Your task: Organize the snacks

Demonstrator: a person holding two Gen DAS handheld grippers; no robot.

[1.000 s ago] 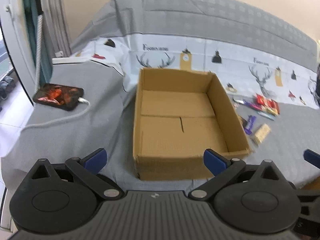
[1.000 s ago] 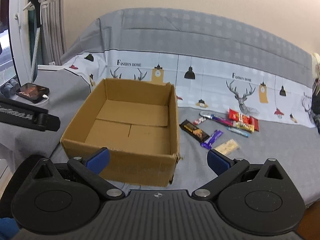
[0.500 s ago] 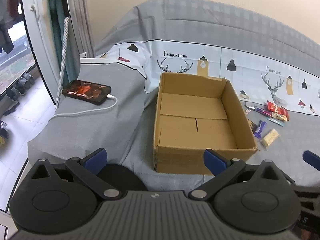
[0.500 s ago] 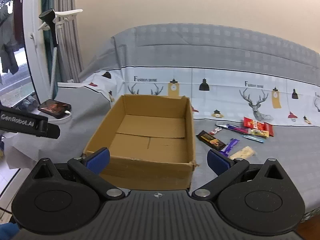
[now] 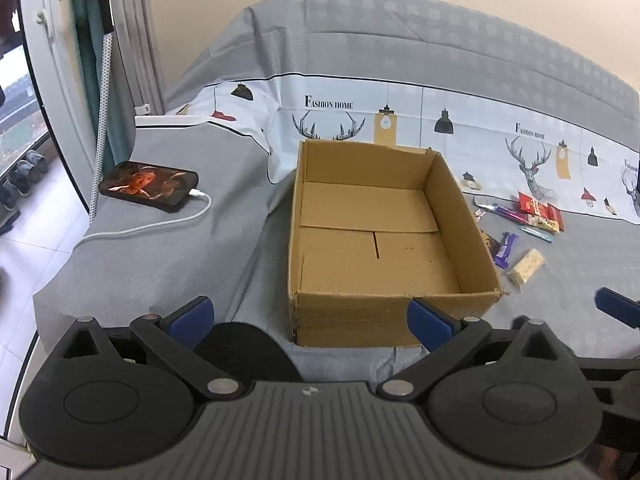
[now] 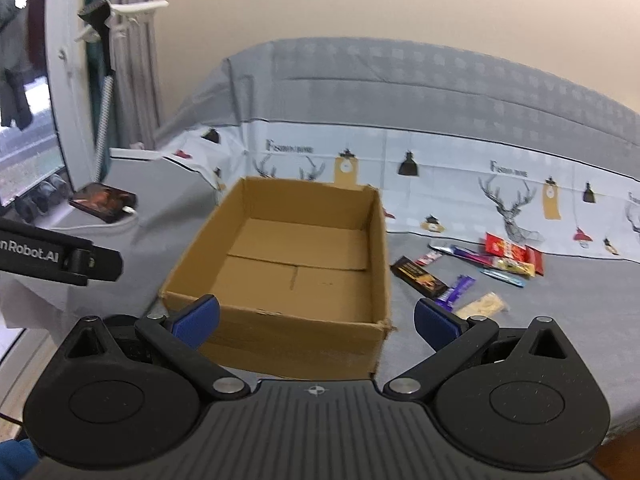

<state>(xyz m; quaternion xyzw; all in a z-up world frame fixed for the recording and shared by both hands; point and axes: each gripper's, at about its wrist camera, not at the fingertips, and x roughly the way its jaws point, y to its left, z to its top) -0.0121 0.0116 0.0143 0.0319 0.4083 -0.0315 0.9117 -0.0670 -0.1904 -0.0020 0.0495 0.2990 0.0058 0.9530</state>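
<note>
An open, empty cardboard box (image 5: 376,240) (image 6: 296,264) sits on a grey cloth-covered table. Several wrapped snacks lie to its right: a dark bar (image 6: 418,276), a purple bar (image 6: 456,290) (image 5: 505,249), a pale bar (image 6: 482,305) (image 5: 526,266), and red and yellow packets (image 6: 514,254) (image 5: 538,210). My left gripper (image 5: 310,316) is open and empty, in front of the box's near wall. My right gripper (image 6: 316,318) is open and empty, also in front of the box, with the snacks ahead to its right.
A phone (image 5: 149,186) (image 6: 103,198) on a white charging cable (image 5: 160,222) lies at the table's left. A window, curtain and a pole (image 5: 102,92) stand at the far left. The table's left edge (image 5: 60,280) drops to the floor. The left gripper's body (image 6: 52,258) shows in the right wrist view.
Both grippers have pulled back and risen, so the box and snacks look smaller and farther. Both stayed open and empty. Nothing on the table moved.
</note>
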